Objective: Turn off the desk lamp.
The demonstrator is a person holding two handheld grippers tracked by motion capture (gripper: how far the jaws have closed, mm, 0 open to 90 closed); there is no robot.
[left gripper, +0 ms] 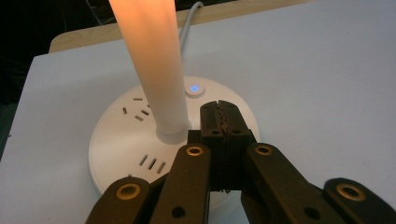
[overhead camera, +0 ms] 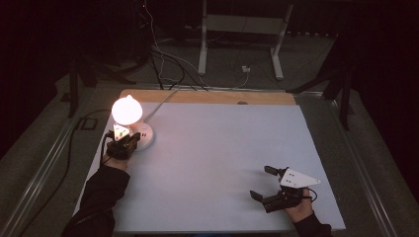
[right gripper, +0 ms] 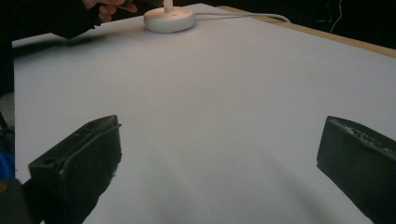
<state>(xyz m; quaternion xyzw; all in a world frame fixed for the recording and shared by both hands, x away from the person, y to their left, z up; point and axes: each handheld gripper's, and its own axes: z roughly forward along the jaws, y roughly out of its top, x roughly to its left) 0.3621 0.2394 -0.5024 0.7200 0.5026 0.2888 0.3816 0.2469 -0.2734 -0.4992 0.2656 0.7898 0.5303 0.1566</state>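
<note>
White board (overhead camera: 222, 163) covers most of the table in the high view, with a strip of bare wood (overhead camera: 212, 97) left showing along the far edge. The room around it is dark — grey floor, a tangle of cables (overhead camera: 165, 61) and a white frame (overhead camera: 242, 34) beyond the table. A lit lamp (overhead camera: 127, 110) glows at the far left of the board, standing on a round white base (overhead camera: 145, 136) whose cord (overhead camera: 160, 104) runs off over the wood. The left gripper (overhead camera: 129, 141) sits right at that base, hand (overhead camera: 118, 160) behind it. The right gripper (overhead camera: 263, 181) rests near the front right of the board, well apart from the lamp, its jaws spread wide.

From the left gripper view, the lamp's glowing stem (left gripper: 154, 65) rises out of the base (left gripper: 116, 140), which carries socket slots and a small button lit blue (left gripper: 194, 88). The left gripper (left gripper: 220, 119) has its jaws pressed together with nothing between them, tips over the base just beside the stem and near the button.

From the right gripper view, the right gripper (right gripper: 219, 154) shows its two black jaws far apart over bare board (right gripper: 224, 84). Far off, the base (right gripper: 169, 18) sits by the other hand (right gripper: 109, 7) — the cord (right gripper: 243, 16) trails away toward the wooden edge.
</note>
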